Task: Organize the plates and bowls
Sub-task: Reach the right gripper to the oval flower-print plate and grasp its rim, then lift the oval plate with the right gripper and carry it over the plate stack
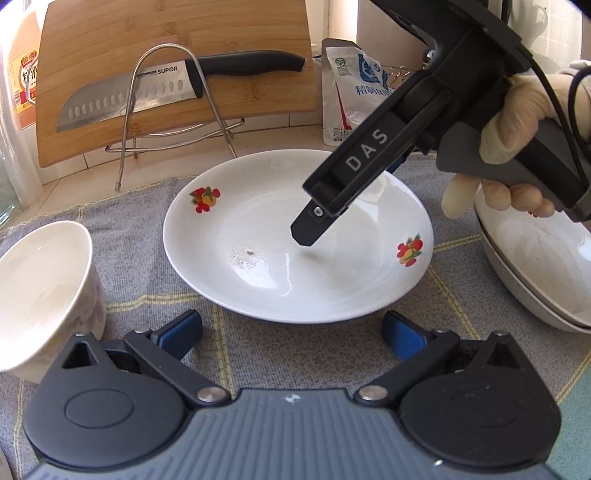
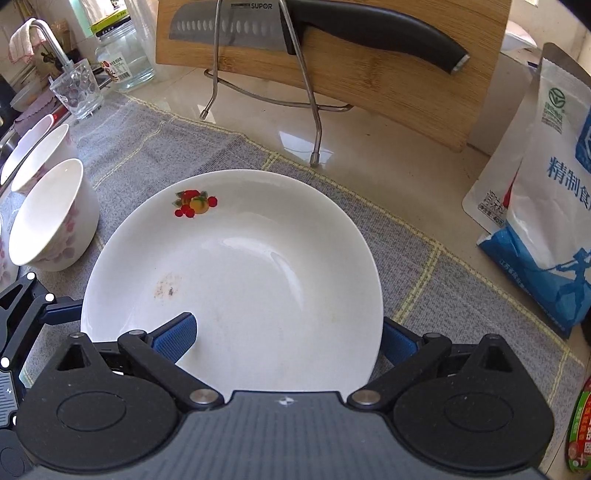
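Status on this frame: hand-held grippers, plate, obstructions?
Left hand-held gripper open, short of plate. Right hand-held gripper open, straddling plate rim. Bowl beside plate, apart.

A glossy white ceramic plate (image 2: 258, 266) lies on coarse grey woven cloth (image 2: 177, 147) over the polished stone tabletop (image 2: 369, 162), before a matt bamboo board (image 2: 388, 85) and steel-bladed knife (image 2: 221, 29).

I see the bench (image 2: 388, 162) carrying a grey checked cloth (image 2: 207, 147), a wire knife rack (image 2: 314, 107) and a salt bag (image 2: 546, 206).
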`<action>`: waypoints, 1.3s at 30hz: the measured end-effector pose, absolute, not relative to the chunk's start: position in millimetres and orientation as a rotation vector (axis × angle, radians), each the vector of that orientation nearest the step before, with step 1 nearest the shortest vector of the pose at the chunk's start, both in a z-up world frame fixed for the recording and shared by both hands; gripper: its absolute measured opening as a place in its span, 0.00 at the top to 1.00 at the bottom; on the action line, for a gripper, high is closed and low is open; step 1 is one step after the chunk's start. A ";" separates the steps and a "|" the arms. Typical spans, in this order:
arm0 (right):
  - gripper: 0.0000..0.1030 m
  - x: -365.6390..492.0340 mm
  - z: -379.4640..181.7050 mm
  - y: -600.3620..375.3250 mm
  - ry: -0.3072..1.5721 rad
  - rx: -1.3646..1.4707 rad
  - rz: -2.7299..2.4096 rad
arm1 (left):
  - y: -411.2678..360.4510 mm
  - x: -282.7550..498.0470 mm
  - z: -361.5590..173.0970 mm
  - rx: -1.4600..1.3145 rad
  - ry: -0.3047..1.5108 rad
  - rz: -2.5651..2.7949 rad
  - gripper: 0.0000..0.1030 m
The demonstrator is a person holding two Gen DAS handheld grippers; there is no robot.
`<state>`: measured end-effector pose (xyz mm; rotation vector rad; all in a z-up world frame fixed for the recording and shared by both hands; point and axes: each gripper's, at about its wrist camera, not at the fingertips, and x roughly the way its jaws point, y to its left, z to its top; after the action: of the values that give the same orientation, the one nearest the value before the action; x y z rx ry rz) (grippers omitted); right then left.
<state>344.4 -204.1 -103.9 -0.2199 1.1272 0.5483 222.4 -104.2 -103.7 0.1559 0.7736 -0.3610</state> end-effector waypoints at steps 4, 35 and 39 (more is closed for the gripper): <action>0.00 350.8 -103.3 -199.3 1.130 -0.240 0.585 | -103.4 223.3 -104.1 0.155 0.761 -0.364 0.00; 0.02 391.0 -97.8 -221.4 1.163 -0.103 0.825 | -103.3 232.2 -103.7 0.205 0.725 -0.422 0.01; 0.07 395.0 -97.9 -218.7 1.183 -0.099 0.864 | -102.5 230.1 -104.1 0.207 0.726 -0.424 0.01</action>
<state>395.0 -218.7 -97.9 -0.0986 1.1835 0.8642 230.1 -102.5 -104.1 0.2069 0.7258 -0.4243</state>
